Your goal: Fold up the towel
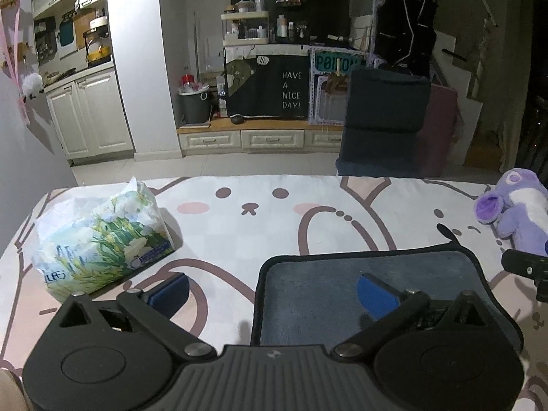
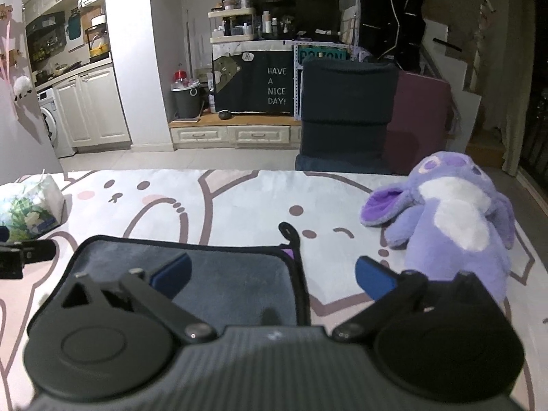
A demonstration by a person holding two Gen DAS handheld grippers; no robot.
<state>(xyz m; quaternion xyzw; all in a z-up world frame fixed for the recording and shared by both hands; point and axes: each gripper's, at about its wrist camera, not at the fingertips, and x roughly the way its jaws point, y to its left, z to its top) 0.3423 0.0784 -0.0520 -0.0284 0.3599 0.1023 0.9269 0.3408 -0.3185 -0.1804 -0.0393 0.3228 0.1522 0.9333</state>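
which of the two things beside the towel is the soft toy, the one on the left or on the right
The purple and white plush toy on the right of the dark grey towel. On the left sits a floral tissue pack, crinkly plastic rather than fur.

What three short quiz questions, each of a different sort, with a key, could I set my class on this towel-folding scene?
1. True or false: the left claw is shut on the grey towel.
2. Multiple choice: the tissue pack lies to which side of the towel, seen from the left wrist? A) left B) right C) on top of it
3. Fill in: the purple plush toy lies on the patterned ____, beside the right claw.

Key:
1. False; both claws are open, each straddling a side edge of the towel.
2. A
3. Tablecloth
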